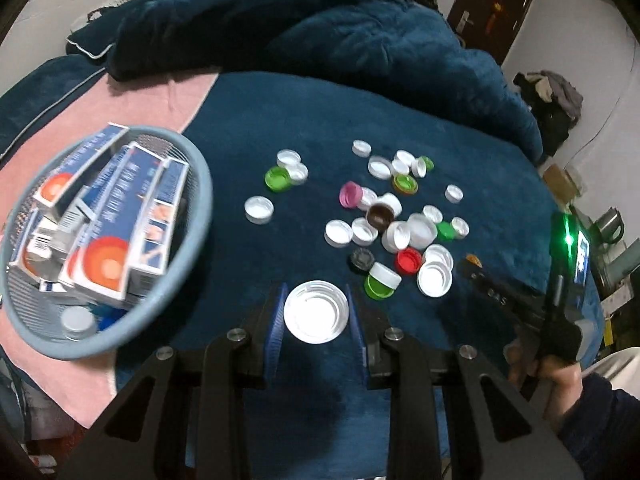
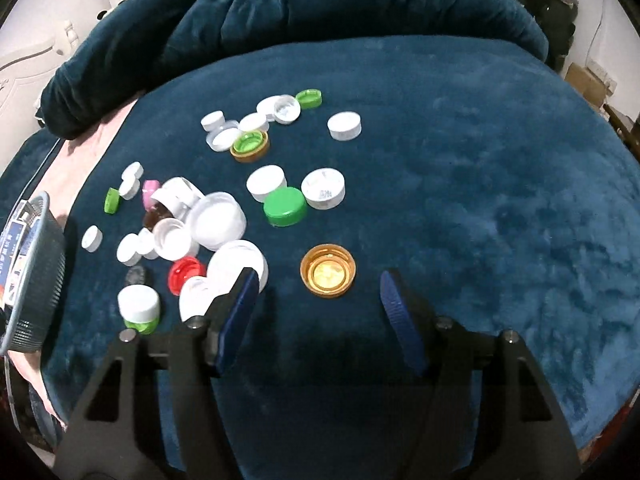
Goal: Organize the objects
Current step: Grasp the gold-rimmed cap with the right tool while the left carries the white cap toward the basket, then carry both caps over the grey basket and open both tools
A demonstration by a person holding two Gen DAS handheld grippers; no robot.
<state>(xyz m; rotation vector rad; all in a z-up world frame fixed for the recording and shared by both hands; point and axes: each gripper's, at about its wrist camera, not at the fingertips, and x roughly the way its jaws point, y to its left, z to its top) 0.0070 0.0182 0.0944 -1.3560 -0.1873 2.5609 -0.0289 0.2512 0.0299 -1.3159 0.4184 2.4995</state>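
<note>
My left gripper is shut on a large white lid, hollow side up, held just above the dark blue blanket. To its left stands a grey-blue mesh basket. Ahead lie several loose bottle caps, mostly white, with some green, red, pink and brown. My right gripper is open over the blanket. An amber cap lies hollow side up on the blanket in the gap between its blue pads, touching neither. The pile of caps sits to its left.
The basket holds several blue-and-white boxes and a grey cap; its wall shows at the left. A pink cloth lies under it. A bunched dark quilt rises behind. A hand holds the other gripper at the right.
</note>
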